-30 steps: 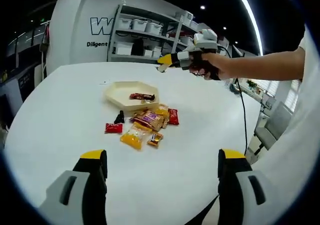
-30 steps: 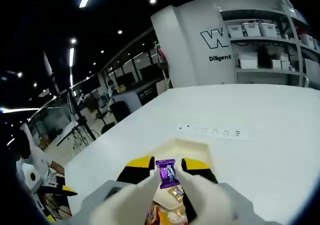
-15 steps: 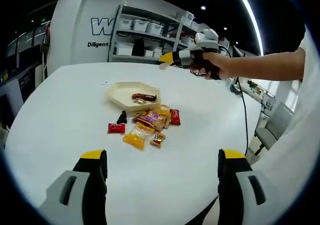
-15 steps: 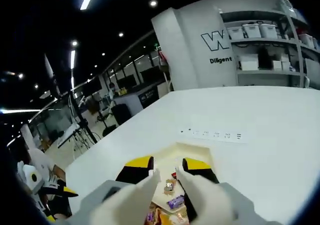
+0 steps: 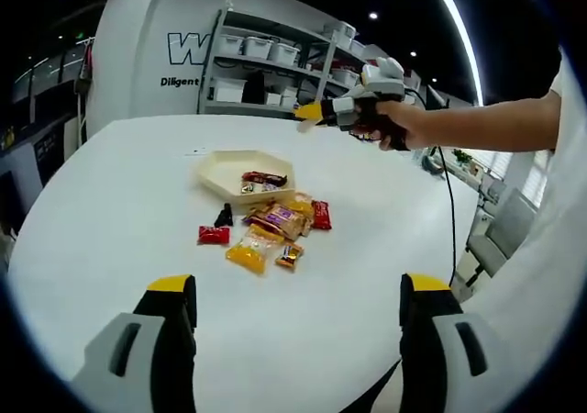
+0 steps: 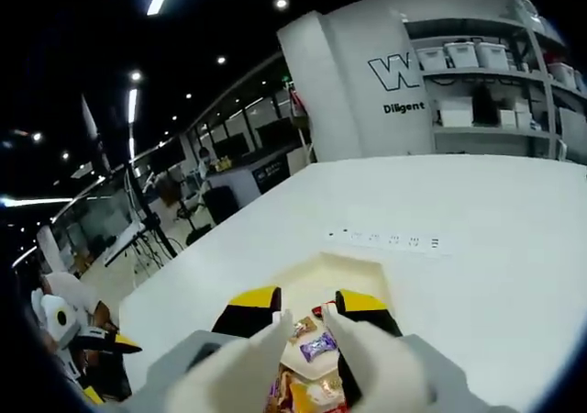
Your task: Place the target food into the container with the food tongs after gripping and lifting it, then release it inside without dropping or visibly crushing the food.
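Closest in the left gripper view, the left gripper (image 5: pixel 298 312) hangs over bare white table (image 5: pixel 110 211), its yellow-tipped jaws spread wide with nothing between them. Further along the table lies a loose heap of wrapped snacks (image 5: pixel 271 227), with a small red packet (image 5: pixel 213 235) off to one side. Just behind the heap sits the cream hexagonal tray (image 5: pixel 220 167), holding a dark red bar (image 5: pixel 263 178) and what looks like another small sweet, though it is too small to be sure. Above and beyond, a hand holds the right gripper (image 5: pixel 312 113) in the air. In the right gripper view, the right gripper (image 6: pixel 307 305) has its white tongs parted and empty, and the purple-wrapped candy (image 6: pixel 318 345) lies in the tray below. Shelving (image 5: pixel 275 60) with white bins stands at the back.
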The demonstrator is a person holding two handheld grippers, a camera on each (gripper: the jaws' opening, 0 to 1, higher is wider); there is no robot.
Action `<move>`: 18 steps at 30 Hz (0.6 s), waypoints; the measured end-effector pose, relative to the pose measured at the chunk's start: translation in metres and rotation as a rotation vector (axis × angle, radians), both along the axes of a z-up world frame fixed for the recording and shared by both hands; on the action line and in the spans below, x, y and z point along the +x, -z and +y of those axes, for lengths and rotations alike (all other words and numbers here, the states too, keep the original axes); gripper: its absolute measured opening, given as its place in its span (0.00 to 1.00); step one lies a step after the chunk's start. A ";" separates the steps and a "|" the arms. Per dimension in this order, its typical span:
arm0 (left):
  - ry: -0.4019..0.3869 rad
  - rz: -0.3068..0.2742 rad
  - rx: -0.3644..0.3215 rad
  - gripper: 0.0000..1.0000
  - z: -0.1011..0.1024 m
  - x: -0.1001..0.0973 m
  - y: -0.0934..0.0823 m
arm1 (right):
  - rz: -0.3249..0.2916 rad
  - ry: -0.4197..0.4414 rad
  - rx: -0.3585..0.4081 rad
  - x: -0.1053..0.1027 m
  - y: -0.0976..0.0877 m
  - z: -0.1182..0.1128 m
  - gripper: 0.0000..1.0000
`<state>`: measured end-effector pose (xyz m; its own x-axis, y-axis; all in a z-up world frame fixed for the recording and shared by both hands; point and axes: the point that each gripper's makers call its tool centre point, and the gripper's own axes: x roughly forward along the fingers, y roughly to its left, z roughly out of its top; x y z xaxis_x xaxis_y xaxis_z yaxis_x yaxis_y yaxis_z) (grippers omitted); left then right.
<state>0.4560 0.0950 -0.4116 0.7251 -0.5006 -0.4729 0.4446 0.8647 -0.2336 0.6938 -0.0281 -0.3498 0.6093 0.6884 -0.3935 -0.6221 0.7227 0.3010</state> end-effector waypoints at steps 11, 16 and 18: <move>0.015 0.006 0.001 0.90 -0.002 0.000 0.001 | 0.055 0.013 -0.022 -0.007 0.037 -0.016 0.18; 0.022 0.009 0.001 0.90 -0.005 0.000 0.002 | 0.090 0.009 -0.029 -0.023 0.057 -0.018 0.18; 0.025 0.009 0.003 0.90 -0.006 0.000 0.002 | 0.104 0.006 -0.030 -0.031 0.065 -0.019 0.18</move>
